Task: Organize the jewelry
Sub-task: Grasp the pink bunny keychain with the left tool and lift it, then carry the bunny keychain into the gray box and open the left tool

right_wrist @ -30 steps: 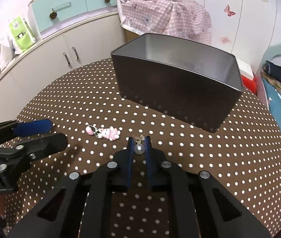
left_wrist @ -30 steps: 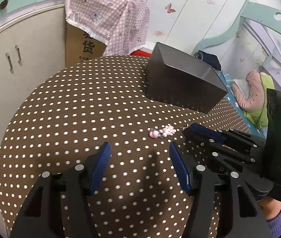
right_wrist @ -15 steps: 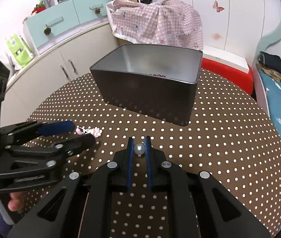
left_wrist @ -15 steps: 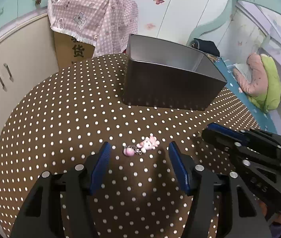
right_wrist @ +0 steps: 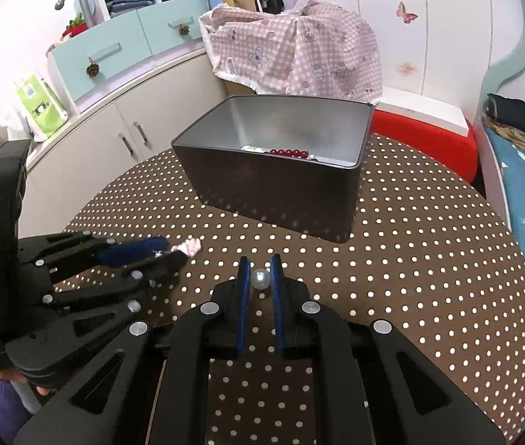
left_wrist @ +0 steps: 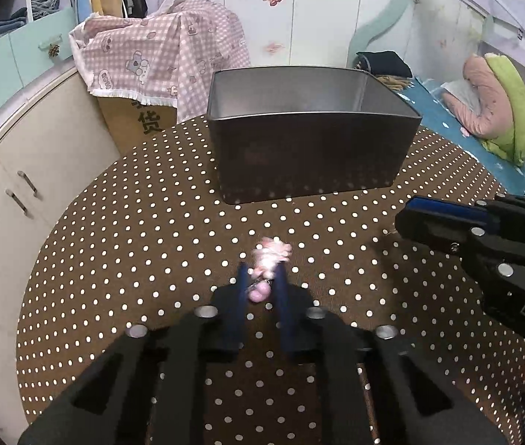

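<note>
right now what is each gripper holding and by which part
The left gripper is shut on the pink charm, pinching its round bead end. The right gripper is shut on the pearl, pads on its two sides.

We see a round table under a brown cloth with white dots. Behind it a pink checked cloth is draped over a cardboard box, beside cream cabinets with pale blue drawers above. A green bag stands on the cabinet top. To the right are a red stool and a bed with a green and pink pillow.
</note>
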